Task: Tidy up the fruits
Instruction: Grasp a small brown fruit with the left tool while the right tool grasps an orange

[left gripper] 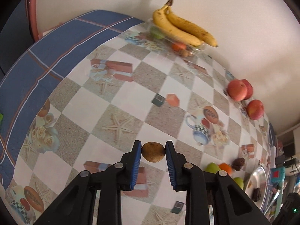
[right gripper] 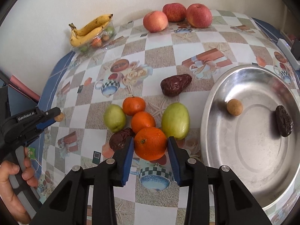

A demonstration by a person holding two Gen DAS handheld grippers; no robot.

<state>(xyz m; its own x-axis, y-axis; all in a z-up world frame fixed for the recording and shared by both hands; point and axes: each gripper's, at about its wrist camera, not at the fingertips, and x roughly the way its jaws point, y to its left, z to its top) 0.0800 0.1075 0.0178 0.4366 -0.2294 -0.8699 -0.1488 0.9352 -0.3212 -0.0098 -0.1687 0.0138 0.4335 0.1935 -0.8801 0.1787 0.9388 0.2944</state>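
In the left wrist view my left gripper [left gripper: 153, 149] is shut on a small round brown fruit [left gripper: 153, 155], held above the patterned tablecloth. The right wrist view shows it at the left, my left gripper [right gripper: 57, 114] pinching the same brown fruit [right gripper: 60, 117]. My right gripper [right gripper: 151, 142] is shut on an orange [right gripper: 150, 144], a blue pad pressed against each side. Just beyond it lie two more oranges [right gripper: 139, 113], two green fruits [right gripper: 175, 120] and two dark dates [right gripper: 176, 84]. The steel plate [right gripper: 243, 159] to the right holds a small brown fruit [right gripper: 234, 107] and a date [right gripper: 284, 121].
Three red apples [right gripper: 175, 16] sit at the far table edge by the wall. Bananas [right gripper: 90, 30] rest on a clear container of fruit at the back left. A hand [right gripper: 11, 180] grips the left tool's handle at the lower left. Devices lie past the plate.
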